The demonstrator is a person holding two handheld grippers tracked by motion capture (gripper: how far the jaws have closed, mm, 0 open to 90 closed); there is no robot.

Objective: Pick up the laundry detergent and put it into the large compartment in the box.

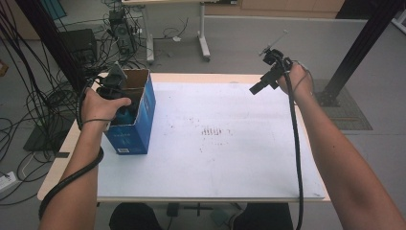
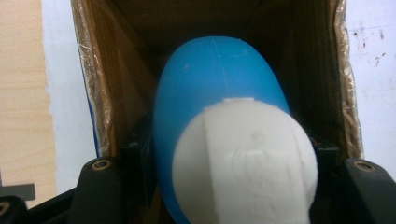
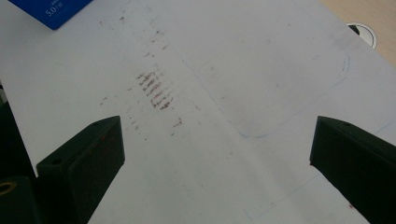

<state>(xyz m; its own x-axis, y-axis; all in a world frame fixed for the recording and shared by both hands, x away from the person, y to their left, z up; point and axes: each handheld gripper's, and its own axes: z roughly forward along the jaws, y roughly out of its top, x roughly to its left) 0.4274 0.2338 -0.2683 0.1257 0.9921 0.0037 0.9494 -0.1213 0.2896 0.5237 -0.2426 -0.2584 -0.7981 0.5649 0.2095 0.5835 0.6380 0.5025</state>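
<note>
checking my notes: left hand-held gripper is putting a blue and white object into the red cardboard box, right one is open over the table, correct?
Not quite: the box is blue, not red, as the high view shows. The rest holds: the left hand-held gripper has the blue and white object in the box, and the right hand-held gripper is open over the table.

On the blue box [image 3: 49, 11], the right gripper view shows white print that reads "5.0", followed by a small mark I cannot read. In the high view the same box [image 1: 129, 136] carries a small white label low on its front, but its print is too small to read.
</note>
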